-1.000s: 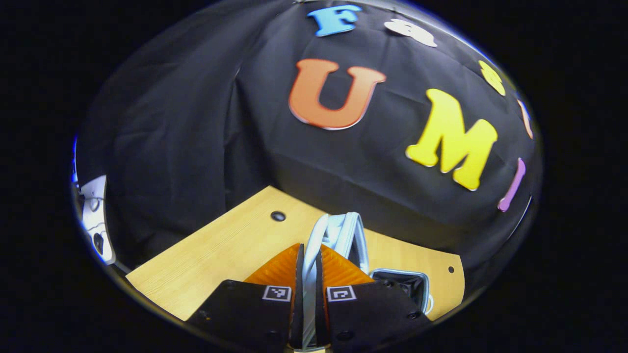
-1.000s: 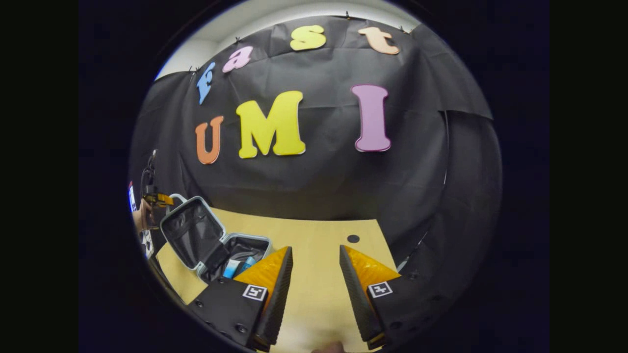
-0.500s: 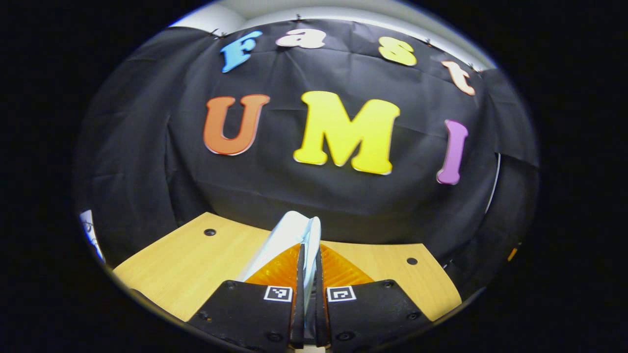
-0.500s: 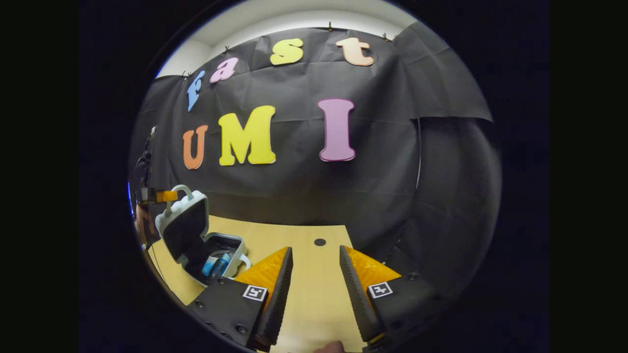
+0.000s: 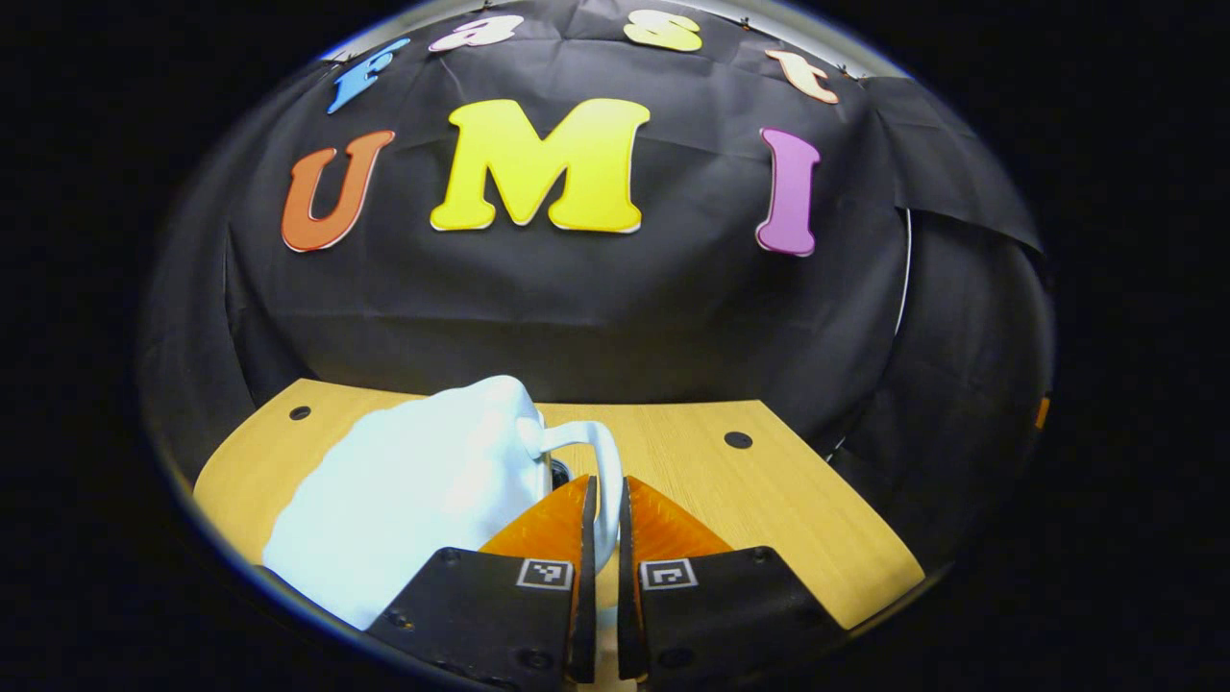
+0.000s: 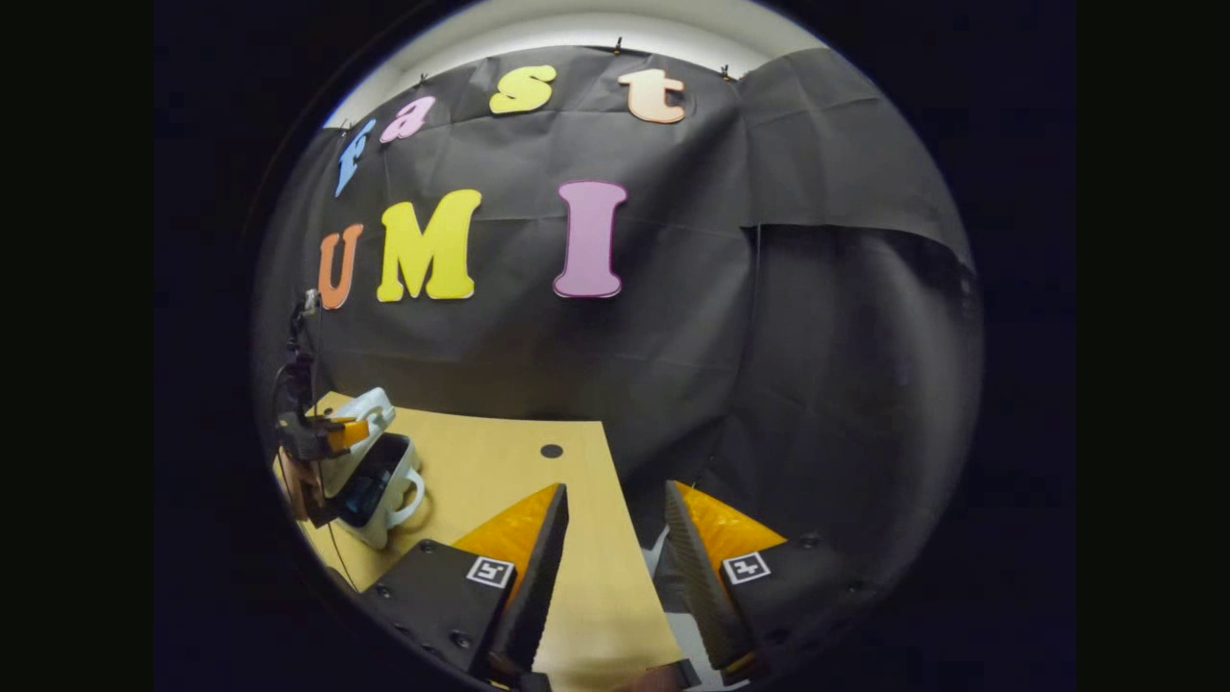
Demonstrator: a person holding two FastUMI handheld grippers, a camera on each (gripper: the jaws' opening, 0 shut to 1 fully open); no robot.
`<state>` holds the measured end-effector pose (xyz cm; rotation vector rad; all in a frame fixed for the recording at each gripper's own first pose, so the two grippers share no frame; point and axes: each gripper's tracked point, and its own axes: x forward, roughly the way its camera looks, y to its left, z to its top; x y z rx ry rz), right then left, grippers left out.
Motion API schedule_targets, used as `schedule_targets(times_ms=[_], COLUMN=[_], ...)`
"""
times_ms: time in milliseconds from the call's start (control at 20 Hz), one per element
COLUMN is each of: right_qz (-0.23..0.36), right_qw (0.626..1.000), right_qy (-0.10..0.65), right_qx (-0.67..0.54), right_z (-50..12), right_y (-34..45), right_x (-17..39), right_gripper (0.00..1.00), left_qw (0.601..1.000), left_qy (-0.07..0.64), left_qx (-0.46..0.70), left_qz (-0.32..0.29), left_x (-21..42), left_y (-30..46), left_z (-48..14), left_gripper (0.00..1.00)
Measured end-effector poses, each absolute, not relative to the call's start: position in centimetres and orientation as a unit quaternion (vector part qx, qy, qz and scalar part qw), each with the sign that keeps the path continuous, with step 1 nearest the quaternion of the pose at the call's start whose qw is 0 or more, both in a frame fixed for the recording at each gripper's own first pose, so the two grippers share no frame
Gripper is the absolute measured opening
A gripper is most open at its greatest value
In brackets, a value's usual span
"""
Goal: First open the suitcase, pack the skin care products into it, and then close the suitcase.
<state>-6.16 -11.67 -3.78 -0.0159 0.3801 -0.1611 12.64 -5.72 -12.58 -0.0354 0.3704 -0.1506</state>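
In the left gripper view, the pale suitcase lid (image 5: 413, 490) is seen from its outer side at the lower left, above the wooden table (image 5: 769, 500). The lid's looped handle (image 5: 598, 461) is pinched between the fingers of the left gripper (image 5: 601, 500), which are drawn close together on it. In the right gripper view, the suitcase (image 6: 370, 471) lies at the far left of the table (image 6: 500, 461), with its lid tilted low over the base and a dark gap between the two. Something blue can be made out inside, too small to identify. The left gripper (image 6: 338, 437) is seen there at the lid's handle, with a hand (image 6: 298, 481) behind it. Further right, at the bottom of that view, the right gripper (image 6: 615, 538) is held with its fingers spread apart, nothing between them, over the table's right edge.
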Motion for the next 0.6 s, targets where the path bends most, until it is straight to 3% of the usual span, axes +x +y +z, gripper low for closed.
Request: schedule_targets(times_ms=[50, 100, 600], right_qz=[-0.084, -0.086, -0.063], right_qw=[0.978, 0.977, 0.977], right_qy=[0.191, 0.193, 0.204], right_qx=[-0.012, -0.015, -0.029], right_z=[-4.0, -4.1, -4.3], right_y=[-11.8, -11.9, -9.9], right_x=[-6.4, -6.5, -6.2], right_gripper=[0.67, 0.68, 0.68], left_qw=[0.978, 0.977, 0.972], left_qy=[0.191, 0.197, 0.221], left_qx=[-0.015, -0.014, 0.039], left_qz=[-0.078, -0.081, -0.072], left_x=[12.6, 12.6, 12.6], left_y=[-6.2, -6.6, -8.6], left_z=[-13.6, -14.4, -19.5], left_gripper=[0.12, 0.12, 0.12])
